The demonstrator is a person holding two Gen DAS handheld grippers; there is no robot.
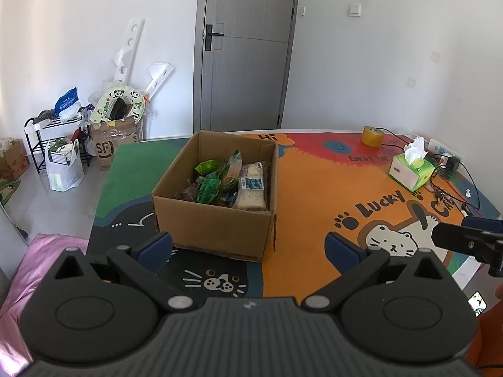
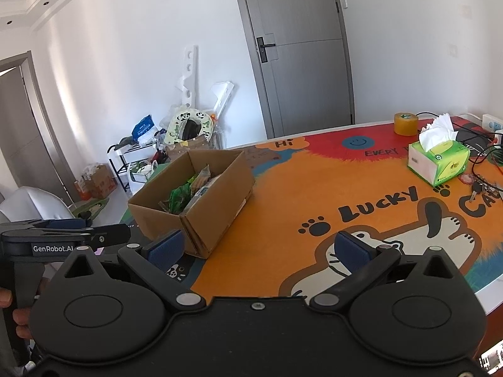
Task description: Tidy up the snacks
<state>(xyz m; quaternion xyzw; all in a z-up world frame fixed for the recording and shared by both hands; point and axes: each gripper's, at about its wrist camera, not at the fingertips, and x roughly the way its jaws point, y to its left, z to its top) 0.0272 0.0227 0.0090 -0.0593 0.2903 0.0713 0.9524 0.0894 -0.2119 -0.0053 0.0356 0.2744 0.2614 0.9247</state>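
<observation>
Hovering above the tabletop (image 1: 298,188), the left gripper (image 1: 248,246) and the right gripper (image 2: 256,248) both had their fingers spread wide, grasping nothing. All the snacks (image 1: 226,182) sat inside the cardboard box (image 1: 213,229) near the tabletop's left edge.

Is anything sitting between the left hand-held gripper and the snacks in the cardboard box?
Only the cardboard box's own near wall. The snacks lie behind it, so the open left hand-held gripper would likely have to go over the rim. No loose object shows between them.
</observation>
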